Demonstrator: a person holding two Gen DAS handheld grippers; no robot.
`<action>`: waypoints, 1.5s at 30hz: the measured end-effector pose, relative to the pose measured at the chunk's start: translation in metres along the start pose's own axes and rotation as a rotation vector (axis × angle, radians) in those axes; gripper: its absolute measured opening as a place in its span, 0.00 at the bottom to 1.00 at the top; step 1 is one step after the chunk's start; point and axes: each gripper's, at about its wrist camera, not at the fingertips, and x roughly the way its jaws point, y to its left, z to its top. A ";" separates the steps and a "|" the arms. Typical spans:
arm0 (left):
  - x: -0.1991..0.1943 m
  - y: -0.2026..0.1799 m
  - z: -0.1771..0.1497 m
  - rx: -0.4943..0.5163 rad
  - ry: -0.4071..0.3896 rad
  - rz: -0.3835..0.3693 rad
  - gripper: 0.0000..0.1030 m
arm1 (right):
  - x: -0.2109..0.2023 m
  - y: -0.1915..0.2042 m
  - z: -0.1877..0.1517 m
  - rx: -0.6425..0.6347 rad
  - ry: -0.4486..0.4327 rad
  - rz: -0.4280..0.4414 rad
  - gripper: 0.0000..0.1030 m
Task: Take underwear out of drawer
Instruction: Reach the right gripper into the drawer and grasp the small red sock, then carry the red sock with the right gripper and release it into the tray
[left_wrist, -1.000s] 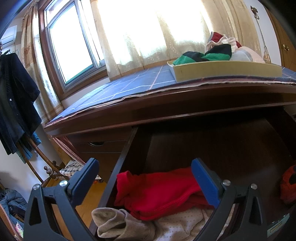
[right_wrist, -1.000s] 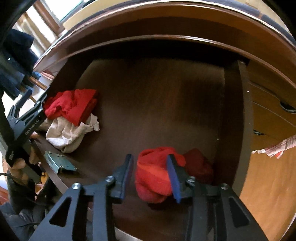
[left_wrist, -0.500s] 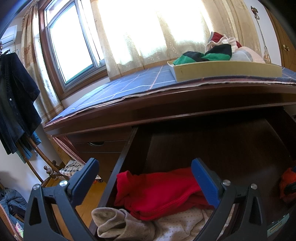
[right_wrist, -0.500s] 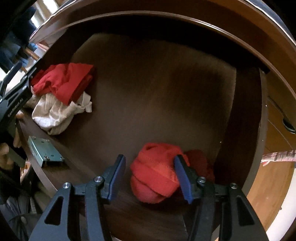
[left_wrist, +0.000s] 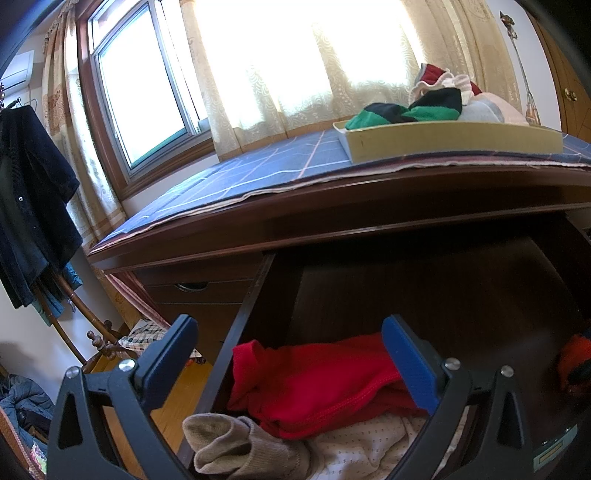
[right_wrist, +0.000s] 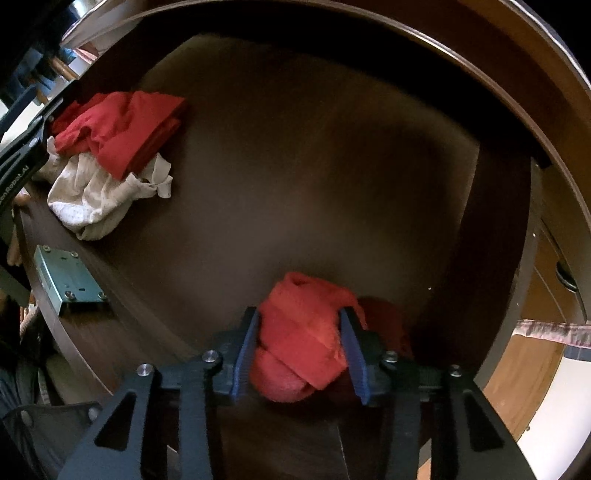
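Note:
The open dark wooden drawer (right_wrist: 332, 166) holds an orange-red underwear bundle (right_wrist: 299, 332) near its front right corner. My right gripper (right_wrist: 299, 314) points down onto it; its jaws have just been closing and both blue pads now press the bundle's sides. A darker red piece (right_wrist: 384, 317) lies just behind. At the drawer's left end sit a red garment (left_wrist: 314, 380), a dotted cream cloth (left_wrist: 369, 446) and a beige sock (left_wrist: 236, 446). My left gripper (left_wrist: 288, 328) hovers open over that pile, holding nothing.
On the desk's blue checked cloth (left_wrist: 258, 173) stands a shallow tray (left_wrist: 443, 142) piled with clothes. A metal lock plate (right_wrist: 70, 273) is fixed to the drawer front. A dark jacket (left_wrist: 29, 192) hangs on a rack at the left. Smaller drawers flank both sides.
The right gripper opened wider, sank and rolled over the orange-red bundle, then closed onto it. The left gripper and its pile have not moved.

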 end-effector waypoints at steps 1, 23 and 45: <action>0.000 0.000 0.000 0.000 0.000 0.000 0.99 | 0.001 0.002 -0.001 0.004 -0.011 -0.006 0.37; 0.000 0.000 -0.001 0.000 0.000 0.001 0.99 | -0.147 -0.047 -0.024 0.291 -0.579 0.455 0.28; 0.000 0.000 -0.002 0.001 -0.001 0.002 0.99 | -0.175 -0.118 0.052 0.463 -0.863 -0.033 0.28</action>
